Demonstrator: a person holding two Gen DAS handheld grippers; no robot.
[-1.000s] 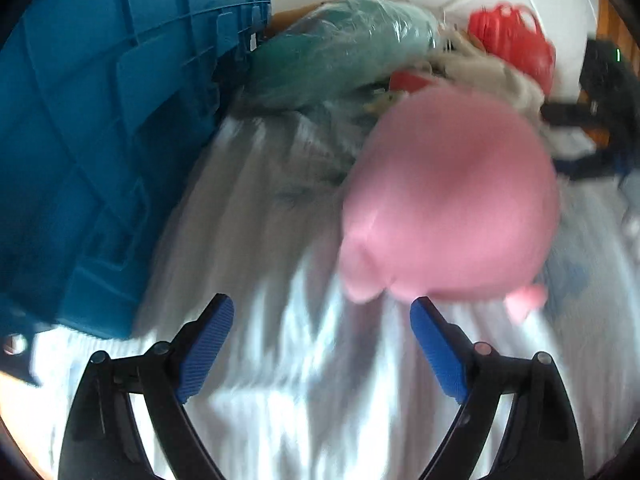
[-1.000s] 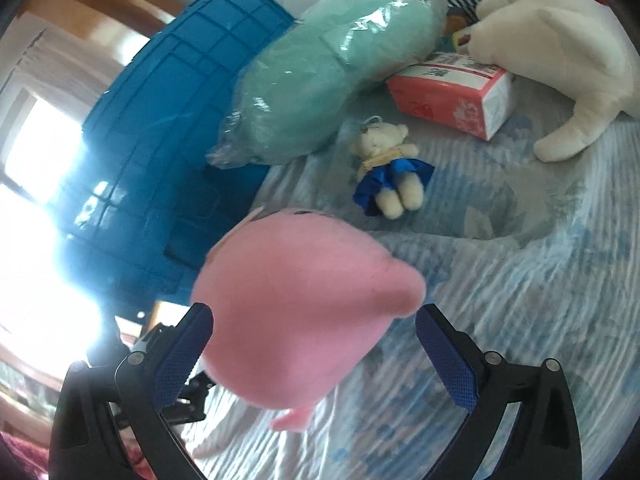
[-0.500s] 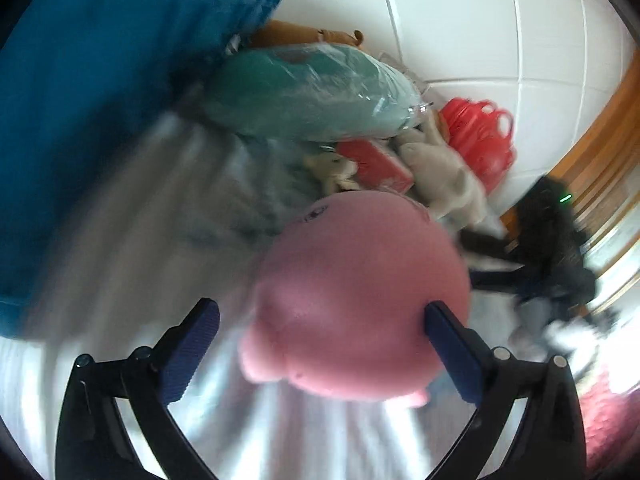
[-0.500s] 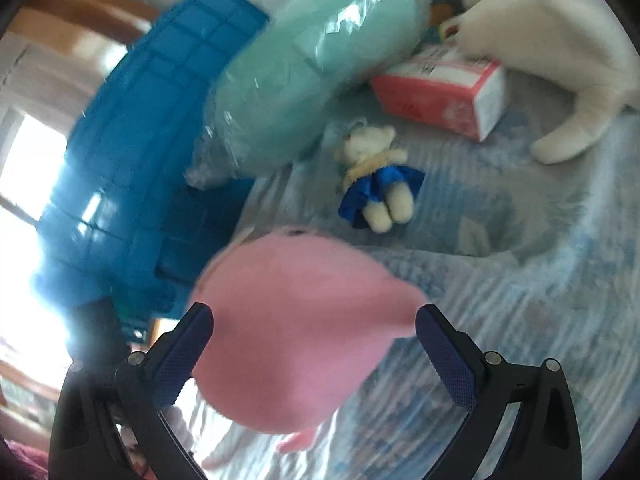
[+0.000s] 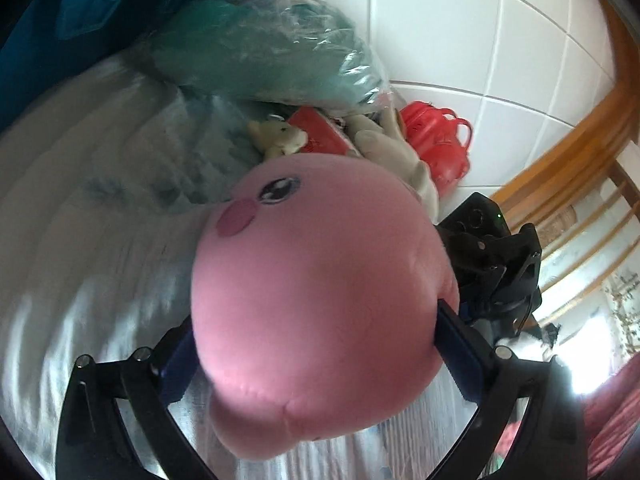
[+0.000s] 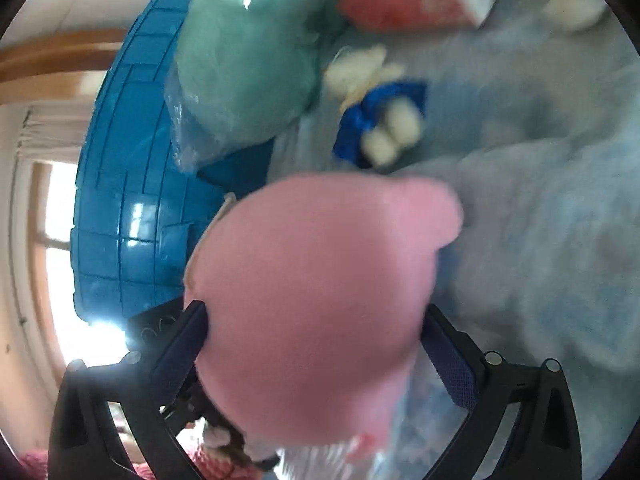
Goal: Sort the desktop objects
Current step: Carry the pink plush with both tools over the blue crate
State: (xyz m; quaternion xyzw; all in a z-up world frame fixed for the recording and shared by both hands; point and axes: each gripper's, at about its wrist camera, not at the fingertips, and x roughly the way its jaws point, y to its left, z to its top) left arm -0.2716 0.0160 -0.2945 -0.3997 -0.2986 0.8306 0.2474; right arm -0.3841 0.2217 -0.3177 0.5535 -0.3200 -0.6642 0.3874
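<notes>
A round pink plush (image 5: pixel 312 320) with a stitched eye and cheek fills the middle of both views, over a pale blue-white bedspread (image 5: pixel 100 240). My left gripper (image 5: pixel 314 320) has it between its wide jaws, which are closing; the blue pads (image 5: pixel 452 340) sit at the plush's sides without a clear squeeze. From the opposite side my right gripper (image 6: pixel 316 312) also straddles the pink plush (image 6: pixel 320 288), its jaws wide and its pads (image 6: pixel 444 356) at the flanks, in a blurred picture. The black frame of the right gripper (image 5: pixel 492 256) shows behind the plush.
A blue plastic crate (image 6: pixel 120 200) stands beside the bed. A teal pillow in clear plastic (image 5: pixel 260 52) leans against it. Beyond the plush lie a small bear in a blue dress (image 6: pixel 376 116), a red box (image 6: pixel 416 0), a white plush (image 5: pixel 396 152) and a red bag (image 5: pixel 436 144) by the tiled wall.
Both grippers have moved in and down on the pink plush, which now lies between both pairs of pads instead of ahead of them. The left view has rolled.
</notes>
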